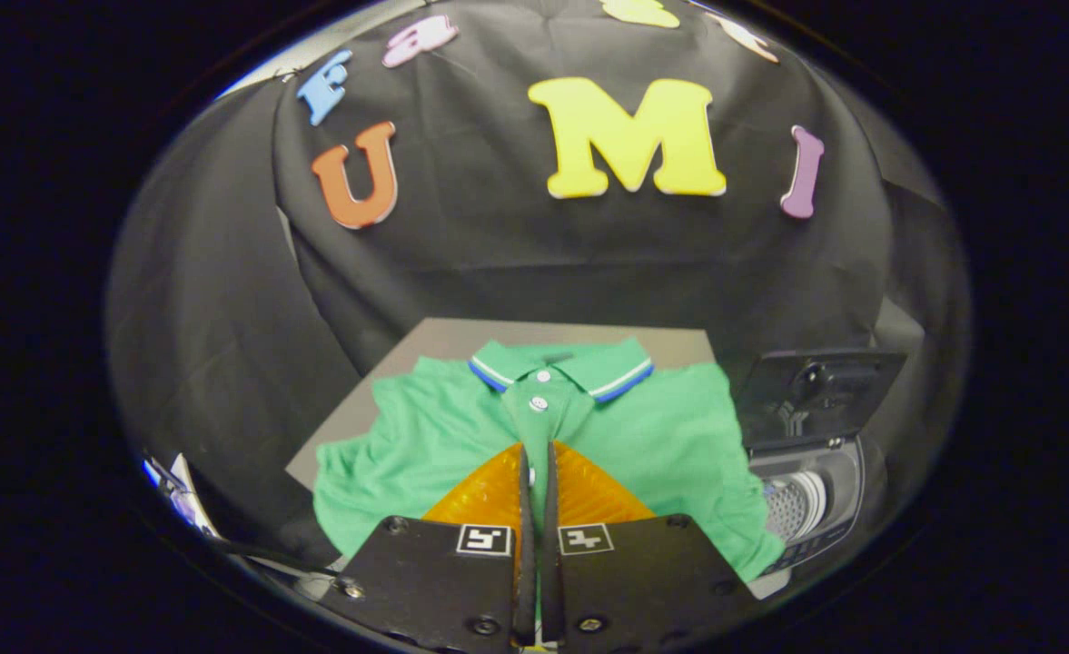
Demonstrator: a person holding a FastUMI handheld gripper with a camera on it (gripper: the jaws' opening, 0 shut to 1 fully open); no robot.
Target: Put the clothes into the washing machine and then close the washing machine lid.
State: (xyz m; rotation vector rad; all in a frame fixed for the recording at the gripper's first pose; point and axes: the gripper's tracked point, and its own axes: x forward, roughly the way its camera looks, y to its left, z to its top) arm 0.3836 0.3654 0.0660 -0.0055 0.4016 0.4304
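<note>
The gripper (539, 454) is hanging low over a green short-sleeved polo shirt (661, 436) with a blue-and-white striped collar, and its two fingers are drawn nearly together, leaving only a thin slit between them right along the shirt's button placket. A sliver of green is showing in that slit, so the fingers are probably pinching a fold of the fabric there, but whether both are really pressing on it is something I cannot tell from this angle. The shirt is lying spread out flat, front up and collar away from the gripper, on a grey table top (461, 336), which is making the middle of the chest an easy place to bunch cloth for a lift. Off to the right of the fingers, just beside the shirt's sleeve, a small grey top-loading washing machine (816, 518) is standing with its dark lid (816, 391) tipped up and back, so the opening is facing upward and waiting. Inside, the pale ribbed drum (802, 504) is showing, and nothing seems to be lying in the part of it that can be seen. So the clothes are not yet in, and the lid is not yet closed; by my reading, this is the grasping step, with the carry across to the right yet to come.
</note>
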